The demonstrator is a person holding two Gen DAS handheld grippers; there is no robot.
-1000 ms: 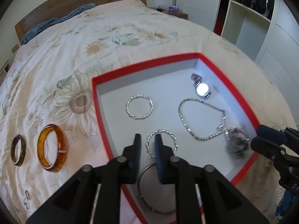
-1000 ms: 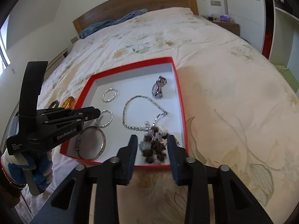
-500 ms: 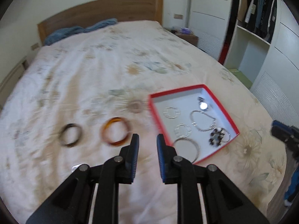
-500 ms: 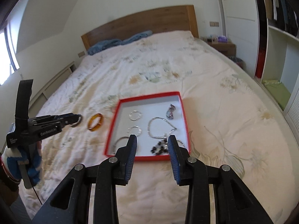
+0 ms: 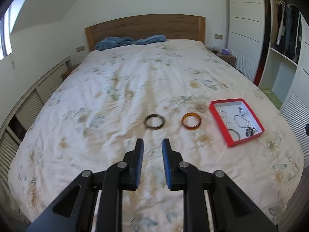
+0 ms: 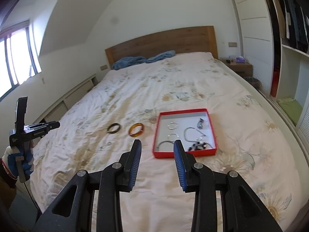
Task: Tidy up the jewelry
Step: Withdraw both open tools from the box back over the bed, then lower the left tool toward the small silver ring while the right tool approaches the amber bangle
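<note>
A bedroom, and filling it a wide bed (image 5: 135,89) under a cream floral cover, wooden headboard (image 5: 144,29) at the far end with blue blankets (image 5: 115,43) bunched against it. Wardrobe shelving (image 5: 285,44) runs down the right side.

Toward the bed's right edge sits the red jewelry box (image 5: 218,117), lid off, white inside. In it: a silver chain necklace (image 6: 190,134), a plain silver bangle (image 6: 164,145) at the near-left corner, two twisted silver hoops (image 6: 172,125) along the left side, a dark beaded piece (image 6: 197,145) at the near wall, and what looks like a watch (image 6: 200,123) by the far-right corner.

Out on the cover, left of the box, two bangles lie flat side by side and apart: the amber bangle (image 5: 191,121) nearer the box, the dark bangle (image 5: 154,121) beyond it. Nearer the foot edge, some small silvery bits (image 6: 105,146), too tiny to name.

Left gripper (image 5: 152,145) hangs above the cover near the foot edge, jaws parted, nothing between them. Right gripper (image 6: 157,145), jaws spread wide, empty, sits short of the box's near-left corner.
</note>
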